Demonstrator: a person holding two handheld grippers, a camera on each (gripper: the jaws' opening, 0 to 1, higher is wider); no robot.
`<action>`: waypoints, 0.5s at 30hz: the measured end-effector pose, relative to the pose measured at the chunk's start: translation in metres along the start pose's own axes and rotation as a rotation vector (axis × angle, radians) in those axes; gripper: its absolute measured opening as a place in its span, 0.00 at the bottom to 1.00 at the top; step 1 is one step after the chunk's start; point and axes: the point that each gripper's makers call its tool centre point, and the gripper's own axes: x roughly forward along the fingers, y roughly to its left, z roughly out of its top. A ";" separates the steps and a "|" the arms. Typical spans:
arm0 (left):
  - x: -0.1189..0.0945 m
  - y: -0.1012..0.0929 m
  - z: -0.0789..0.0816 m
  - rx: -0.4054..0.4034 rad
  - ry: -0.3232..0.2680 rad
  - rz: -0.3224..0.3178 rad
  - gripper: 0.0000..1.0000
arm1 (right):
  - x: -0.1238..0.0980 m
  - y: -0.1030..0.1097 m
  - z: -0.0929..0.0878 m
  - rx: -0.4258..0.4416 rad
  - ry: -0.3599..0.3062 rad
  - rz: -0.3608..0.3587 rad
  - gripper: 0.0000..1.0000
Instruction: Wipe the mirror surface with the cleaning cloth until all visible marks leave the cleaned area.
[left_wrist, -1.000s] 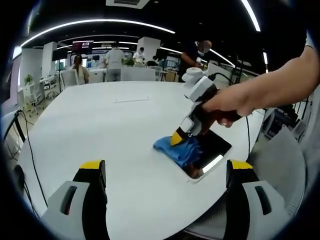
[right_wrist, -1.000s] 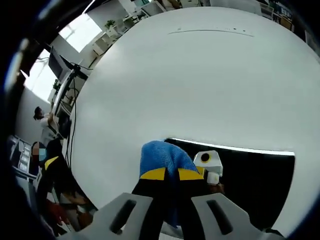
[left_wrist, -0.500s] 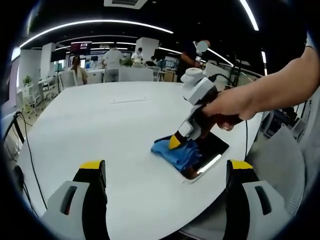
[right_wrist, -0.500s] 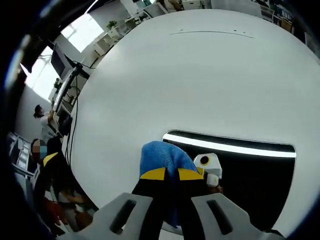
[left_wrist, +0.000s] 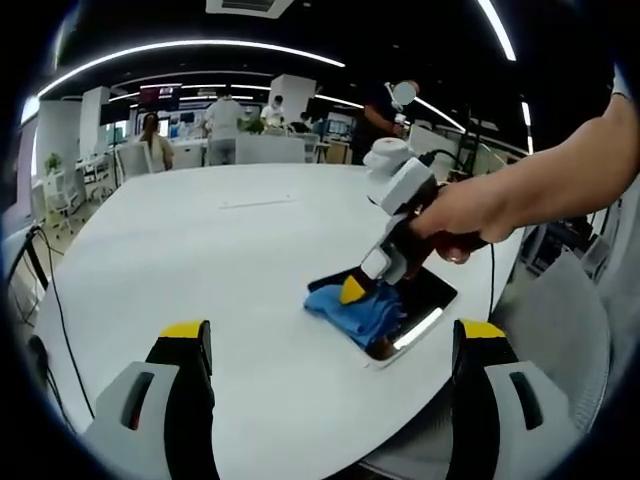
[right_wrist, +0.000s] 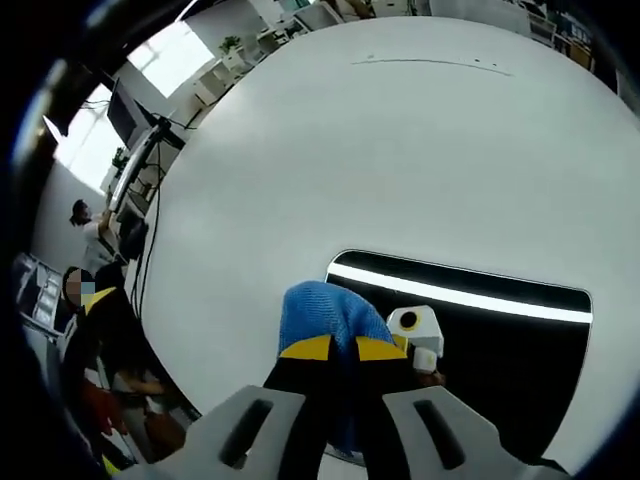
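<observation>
The mirror (right_wrist: 480, 370) lies flat near the white surface's (right_wrist: 400, 160) edge, with the blue cleaning cloth (right_wrist: 325, 315) on its end. The right gripper (right_wrist: 345, 348) pinches the cloth, fingers narrow. The left gripper (left_wrist: 330, 345) hovers apart, fingers wide.

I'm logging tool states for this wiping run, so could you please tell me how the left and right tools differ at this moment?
The left tool is open with nothing between its jaws, while the right tool is shut on the blue cleaning cloth. The left tool hangs above the white round table, away from the dark rectangular mirror; the right tool presses the cloth on that mirror. Both have yellow-tipped black jaws.
</observation>
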 end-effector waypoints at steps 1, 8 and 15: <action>0.000 0.001 0.000 0.000 0.000 0.001 0.99 | 0.000 0.000 0.000 0.009 0.001 0.001 0.01; 0.001 0.000 -0.001 0.017 0.016 0.005 0.99 | -0.003 -0.001 -0.001 0.021 0.000 0.011 0.01; 0.004 -0.004 0.000 0.017 0.014 0.007 0.99 | -0.005 -0.009 -0.003 0.014 0.003 0.024 0.01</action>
